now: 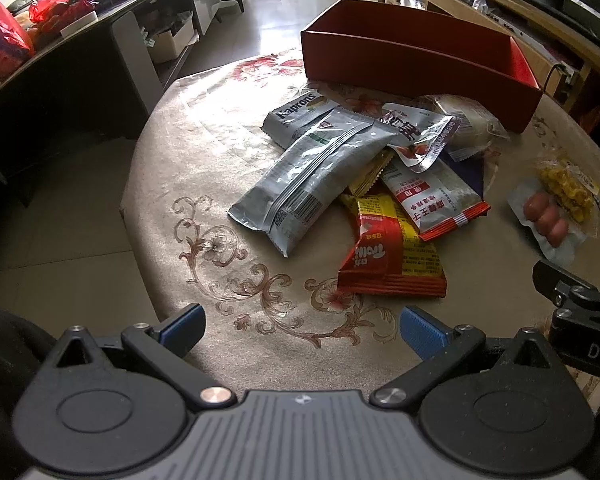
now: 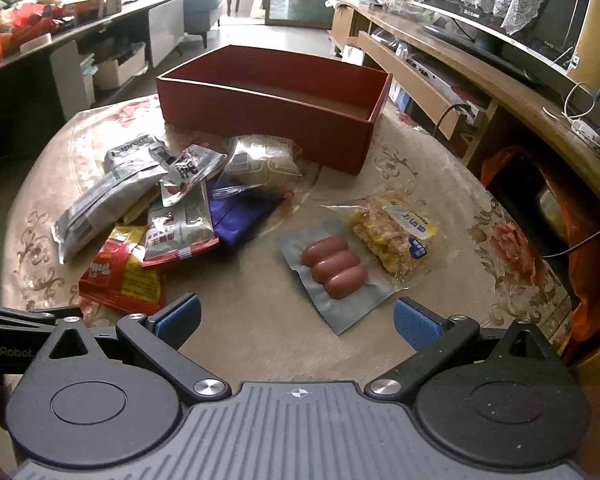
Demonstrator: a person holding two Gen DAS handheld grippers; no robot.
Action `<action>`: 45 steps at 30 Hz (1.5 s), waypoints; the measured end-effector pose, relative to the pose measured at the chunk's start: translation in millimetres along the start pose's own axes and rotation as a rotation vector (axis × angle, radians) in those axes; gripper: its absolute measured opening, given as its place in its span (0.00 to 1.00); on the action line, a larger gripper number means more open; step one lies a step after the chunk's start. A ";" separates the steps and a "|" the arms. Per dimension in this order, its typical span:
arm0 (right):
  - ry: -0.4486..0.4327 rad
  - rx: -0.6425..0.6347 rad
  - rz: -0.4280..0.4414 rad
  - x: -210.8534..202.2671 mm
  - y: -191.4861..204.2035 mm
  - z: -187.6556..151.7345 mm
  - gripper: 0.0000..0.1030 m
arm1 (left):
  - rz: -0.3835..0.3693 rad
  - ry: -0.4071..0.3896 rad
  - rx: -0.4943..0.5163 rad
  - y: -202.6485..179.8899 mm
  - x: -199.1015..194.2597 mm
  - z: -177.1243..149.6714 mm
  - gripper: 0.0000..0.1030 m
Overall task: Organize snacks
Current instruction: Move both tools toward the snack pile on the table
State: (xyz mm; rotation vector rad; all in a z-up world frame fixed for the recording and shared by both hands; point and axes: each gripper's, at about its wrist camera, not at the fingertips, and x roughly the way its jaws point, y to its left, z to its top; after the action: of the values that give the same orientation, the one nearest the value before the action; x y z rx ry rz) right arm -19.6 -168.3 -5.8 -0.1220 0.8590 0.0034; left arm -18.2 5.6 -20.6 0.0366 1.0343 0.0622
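Note:
A pile of snack packets lies on the round table: a long silver packet [image 1: 312,180] [image 2: 100,208], a red and yellow packet [image 1: 392,256] [image 2: 120,272], a red-edged silver packet [image 1: 436,200] [image 2: 180,232] and a purple one [image 2: 240,216]. A sausage pack [image 2: 332,272] [image 1: 544,220] and a yellow snack pack [image 2: 396,236] [image 1: 568,192] lie apart to the right. An empty red box [image 1: 416,72] [image 2: 268,120] stands behind them. My left gripper [image 1: 302,330] is open and empty, short of the pile. My right gripper [image 2: 296,320] is open and empty, just short of the sausage pack.
The table [image 1: 204,168] [image 2: 440,184] has a beige floral cloth. A dark desk [image 1: 60,64] with clutter stands left. A wooden TV stand [image 2: 480,76] with a monitor stands right. An orange bag [image 2: 540,208] sits beside the table.

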 end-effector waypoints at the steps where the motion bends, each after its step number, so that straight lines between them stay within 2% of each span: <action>1: 0.001 -0.001 0.001 0.3 0.0 -0.1 1.00 | 0.001 0.000 0.001 -0.3 0.0 0.0 1.00; 18: 0.003 -0.007 0.014 0.4 2.0 0.2 1.00 | -0.009 0.007 0.012 -2.6 0.8 0.1 1.00; 36: 0.008 -0.007 0.019 1.7 2.4 1.5 1.00 | 0.015 -0.039 0.054 -6.1 -1.9 6.4 1.00; 45: 0.012 0.002 0.022 5.7 0.9 4.9 1.00 | 0.013 -0.051 0.030 1.1 2.2 18.6 1.00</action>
State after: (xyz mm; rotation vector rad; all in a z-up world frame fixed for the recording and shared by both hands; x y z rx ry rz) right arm -12.2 -167.1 -7.0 -0.1109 0.8720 0.0226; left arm -1.1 6.8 -13.0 0.0714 0.9846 0.0571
